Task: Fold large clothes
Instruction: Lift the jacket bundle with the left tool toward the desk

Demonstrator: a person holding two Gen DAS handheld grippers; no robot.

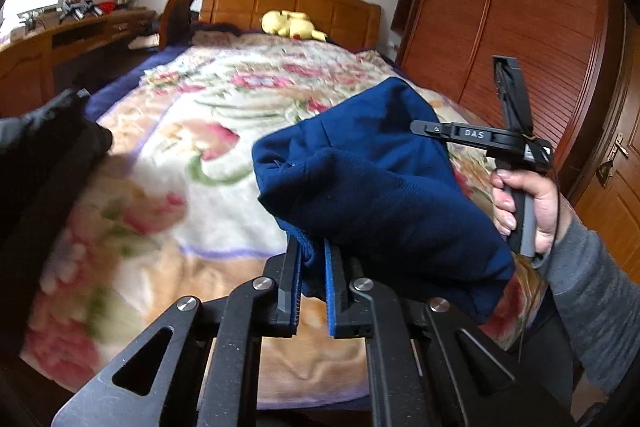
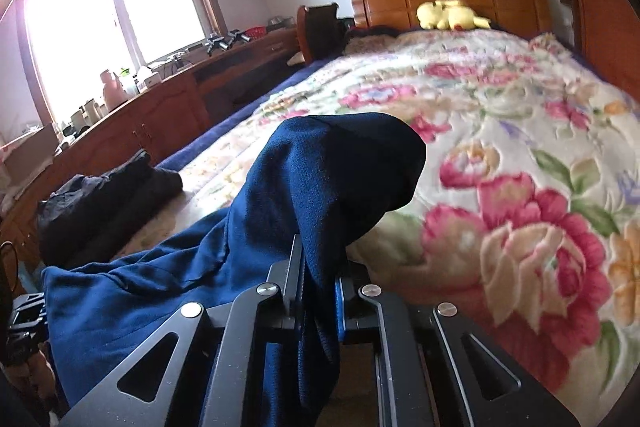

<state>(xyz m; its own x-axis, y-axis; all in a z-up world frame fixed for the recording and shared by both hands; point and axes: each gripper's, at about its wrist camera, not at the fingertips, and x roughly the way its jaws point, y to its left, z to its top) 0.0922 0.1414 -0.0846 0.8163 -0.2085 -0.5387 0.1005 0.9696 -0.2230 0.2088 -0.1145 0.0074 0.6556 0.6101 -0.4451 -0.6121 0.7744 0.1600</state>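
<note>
A navy blue garment (image 1: 372, 179) hangs in the air above the floral bedspread (image 1: 192, 155). My left gripper (image 1: 314, 255) is shut on one bunched edge of it. My right gripper (image 2: 320, 267) is shut on another part of the same garment (image 2: 280, 195), which drapes over the fingers and falls down to the left. In the left wrist view the right gripper's body (image 1: 500, 143) and the hand holding it show at the right, its fingertips hidden behind the cloth.
A folded black garment (image 2: 108, 199) lies on the bed's left edge, also seen in the left wrist view (image 1: 44, 163). A yellow plush toy (image 2: 452, 15) lies by the headboard. A wooden desk (image 2: 168, 107) runs along the left; a wardrobe (image 1: 520, 27) stands right.
</note>
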